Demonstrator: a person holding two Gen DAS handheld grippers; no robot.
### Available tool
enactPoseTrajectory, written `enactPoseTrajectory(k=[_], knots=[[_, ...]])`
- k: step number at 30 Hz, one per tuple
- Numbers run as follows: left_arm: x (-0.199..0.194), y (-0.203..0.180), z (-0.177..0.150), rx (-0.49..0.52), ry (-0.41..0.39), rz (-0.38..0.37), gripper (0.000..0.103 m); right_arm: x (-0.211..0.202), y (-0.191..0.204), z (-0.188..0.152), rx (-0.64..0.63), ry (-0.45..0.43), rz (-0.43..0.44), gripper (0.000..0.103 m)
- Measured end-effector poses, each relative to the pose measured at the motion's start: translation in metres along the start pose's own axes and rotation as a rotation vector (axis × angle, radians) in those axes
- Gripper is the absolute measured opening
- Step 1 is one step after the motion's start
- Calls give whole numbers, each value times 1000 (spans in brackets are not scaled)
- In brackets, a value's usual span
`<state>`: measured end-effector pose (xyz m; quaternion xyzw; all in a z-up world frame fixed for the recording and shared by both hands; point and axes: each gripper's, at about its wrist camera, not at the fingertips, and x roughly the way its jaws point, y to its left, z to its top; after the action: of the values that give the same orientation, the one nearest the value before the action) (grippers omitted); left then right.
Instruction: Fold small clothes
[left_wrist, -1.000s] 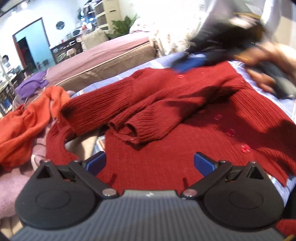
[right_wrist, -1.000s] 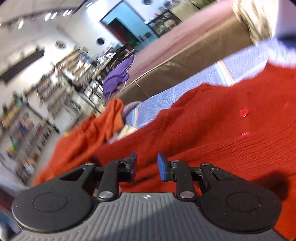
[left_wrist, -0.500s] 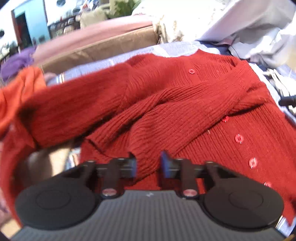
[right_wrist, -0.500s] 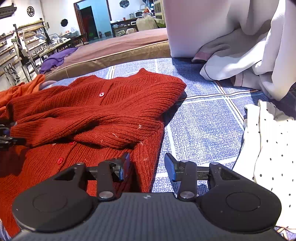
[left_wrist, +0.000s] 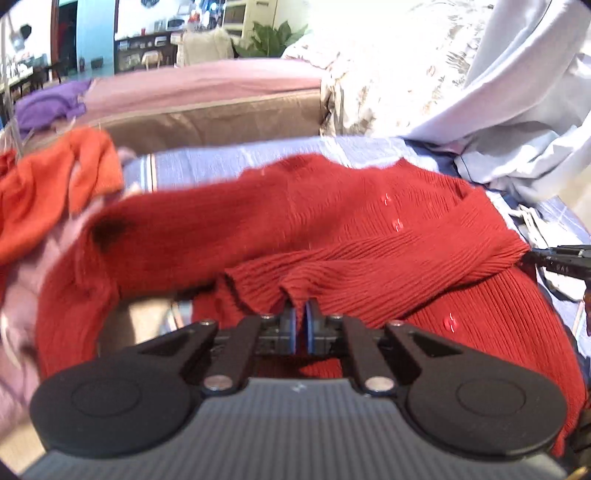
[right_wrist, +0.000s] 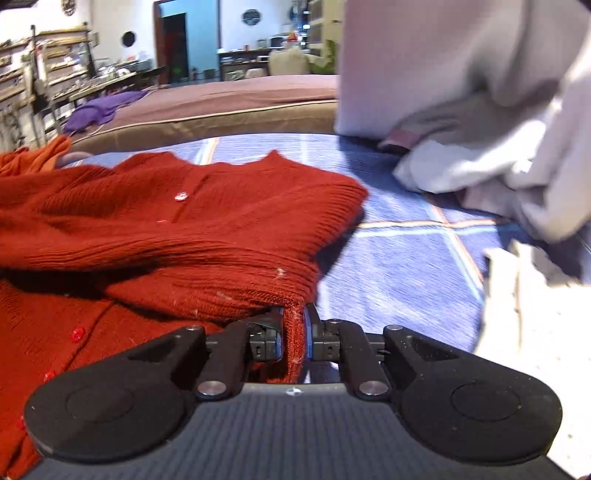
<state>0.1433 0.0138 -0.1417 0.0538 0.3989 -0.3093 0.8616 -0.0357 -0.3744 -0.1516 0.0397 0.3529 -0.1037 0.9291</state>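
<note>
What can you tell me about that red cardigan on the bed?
The cardigan is a dark red ribbed knit with small red buttons down its front. It lies button-side up on a blue patterned cover, both sleeves folded across the chest. The left gripper is shut on a sleeve cuff; the right gripper, whose jaws have just been closing, pinches the knit at the garment's right edge.
</note>
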Motion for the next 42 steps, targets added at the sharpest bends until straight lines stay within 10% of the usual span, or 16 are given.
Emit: enactPoseTrajectory(k=[6,9,13,20,28,36,42], knots=[[23,22,-44,-126,115,-10,6,-1,-47,-43,110,45,32,23],[-1,23,-33,-148,53,-2,53,-21,-45,-36,105,44,-22,60],[-14,6,-3,-16,-13,7,90,-56,-35,-15,20,-69,-45,61],[50,-14,28,197,78,-46,78,-52,-4,10,-35,-73,123,62],[78,-18,17,279,206,-120,14,-52,8,-11,21,-39,173,61],[72,38,60,102,129,0,14,-50,10,5,-34,-96,142,61],[65,8,53,235,114,78,51,-23,34,23,-151,-94,174,51]])
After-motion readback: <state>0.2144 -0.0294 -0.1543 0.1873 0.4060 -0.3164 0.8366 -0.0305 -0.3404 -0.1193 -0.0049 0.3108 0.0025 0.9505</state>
